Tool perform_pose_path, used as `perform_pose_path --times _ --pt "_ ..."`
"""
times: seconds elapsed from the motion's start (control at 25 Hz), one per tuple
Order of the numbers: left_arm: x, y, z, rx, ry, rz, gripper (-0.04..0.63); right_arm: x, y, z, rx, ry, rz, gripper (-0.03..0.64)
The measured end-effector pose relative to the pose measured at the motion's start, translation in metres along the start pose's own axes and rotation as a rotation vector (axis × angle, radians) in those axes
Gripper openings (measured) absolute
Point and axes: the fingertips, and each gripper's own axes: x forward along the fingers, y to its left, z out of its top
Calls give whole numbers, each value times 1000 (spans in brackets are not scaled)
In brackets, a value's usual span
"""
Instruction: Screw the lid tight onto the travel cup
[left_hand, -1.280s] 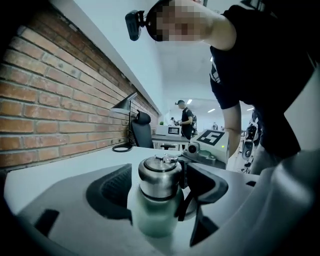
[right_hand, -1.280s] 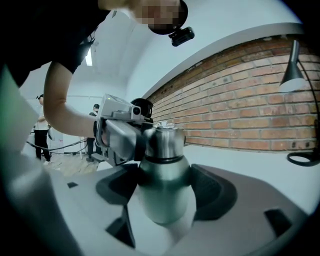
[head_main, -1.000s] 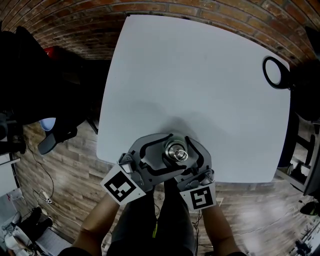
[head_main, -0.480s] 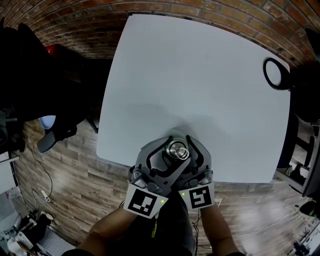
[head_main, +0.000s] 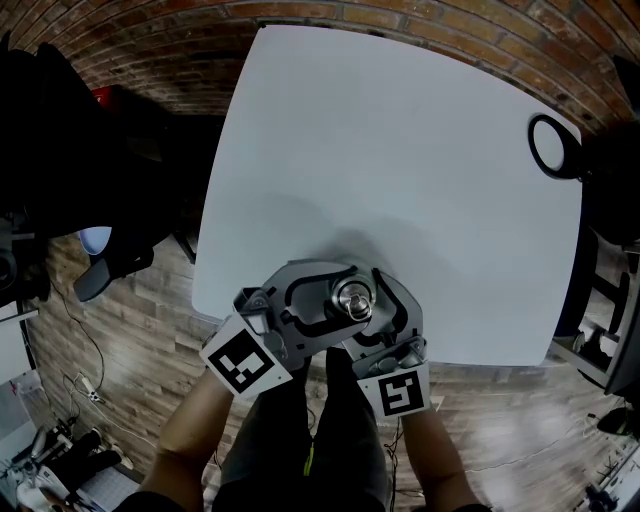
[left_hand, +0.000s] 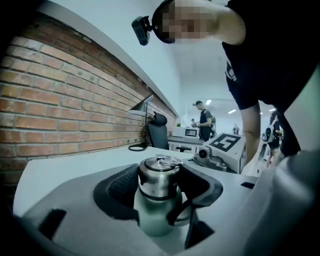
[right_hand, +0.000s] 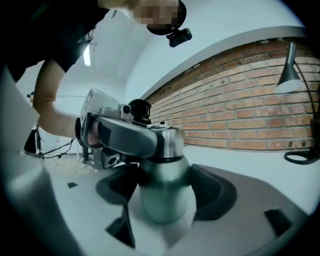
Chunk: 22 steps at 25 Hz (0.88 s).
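Standing upright at the table's (head_main: 400, 150) near edge, the one cup (right_hand: 166, 202) is pinched round its body by the right gripper (right_hand: 165, 187), while the left gripper (left_hand: 159, 186), jaws just closing, clasps its one lid (left_hand: 157, 172) from the opposite side, the twist axis vertical.

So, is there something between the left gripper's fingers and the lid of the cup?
Nothing visible does. The lid sits directly between the fingers of the left gripper, which have just been closing and appear to touch its sides. It is already on the travel cup.
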Motion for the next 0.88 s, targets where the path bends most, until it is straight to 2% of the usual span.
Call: perform_pose_path --times 0.08,0.16,0.64,0.72,0.88 --pt "1 -2 -1 20 21 -42 255 0 0 1 -2 -2 0 316" --pt "0 -2 -2 18 24 -51 255 0 0 0 -4 1 1 316" --pt "-1 2 1 -26 -49 -3 259 -4 2 -3 0 51 11 316" --pt "-4 3 1 -48 -73 15 324 -9 4 -2 -2 60 14 316" --pt "-13 1 0 -74 -83 34 353 -22 4 0 -10 73 -9 316"
